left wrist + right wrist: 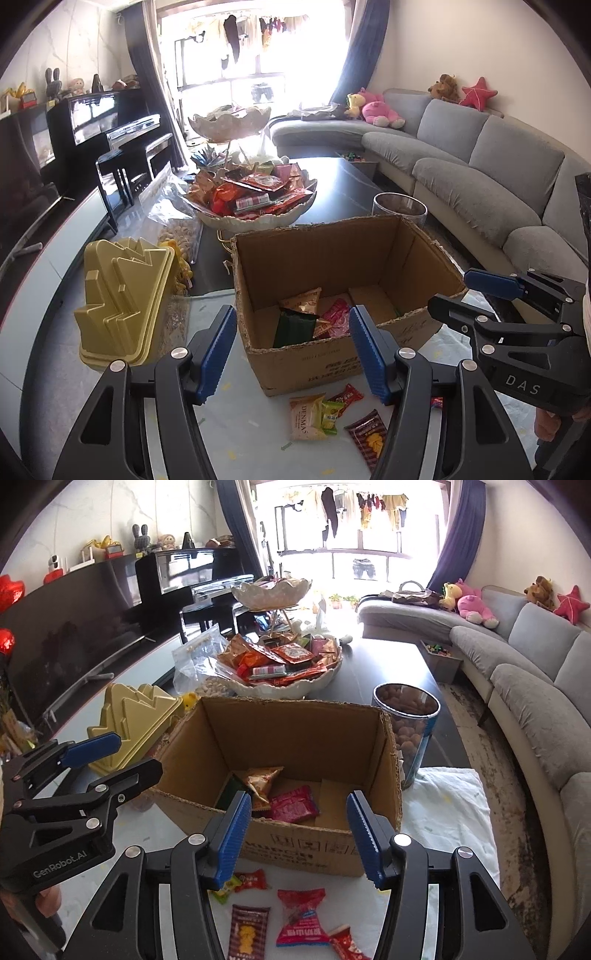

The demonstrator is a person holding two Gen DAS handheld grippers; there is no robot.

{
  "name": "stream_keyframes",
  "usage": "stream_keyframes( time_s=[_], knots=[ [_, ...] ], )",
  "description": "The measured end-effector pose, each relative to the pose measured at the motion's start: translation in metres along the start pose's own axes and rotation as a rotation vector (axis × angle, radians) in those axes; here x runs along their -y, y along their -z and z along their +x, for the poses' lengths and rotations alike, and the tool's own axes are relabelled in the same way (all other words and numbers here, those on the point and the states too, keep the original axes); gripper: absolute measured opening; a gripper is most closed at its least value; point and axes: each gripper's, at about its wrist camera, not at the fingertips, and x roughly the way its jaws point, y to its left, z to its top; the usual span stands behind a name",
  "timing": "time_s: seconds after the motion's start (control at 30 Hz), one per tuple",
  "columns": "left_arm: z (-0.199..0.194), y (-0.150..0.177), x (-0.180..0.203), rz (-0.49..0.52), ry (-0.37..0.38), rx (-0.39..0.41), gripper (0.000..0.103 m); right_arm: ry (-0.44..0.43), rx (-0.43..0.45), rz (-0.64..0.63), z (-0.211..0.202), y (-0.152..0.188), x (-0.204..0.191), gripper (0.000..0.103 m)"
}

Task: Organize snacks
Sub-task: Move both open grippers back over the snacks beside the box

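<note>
Snack packets in bright foil (301, 915) lie loose at the counter's near edge; a few sit inside the brown cardboard box (325, 853). Both the left hand-held gripper (293, 354) and right hand-held gripper (299, 834) hover spread, empty.

Ahead of the blue ribbed fingers (233, 840) stands a brown cardboard box (295, 853) holding a magenta packet (293, 805), while below them lie a maroon striped packet with yellow biscuits (246, 936) and a red-and-blue wrapper (302, 917)
</note>
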Motion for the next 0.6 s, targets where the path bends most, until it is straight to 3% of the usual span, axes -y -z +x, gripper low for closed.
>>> stream_keyframes(
  time_s=[0.6],
  knots=[
    [0.017,0.054,-0.003,-0.033,0.024,-0.178,0.063,0.081,-0.176,-0.058,0.004,0.046,-0.012,0.055]
  ],
)
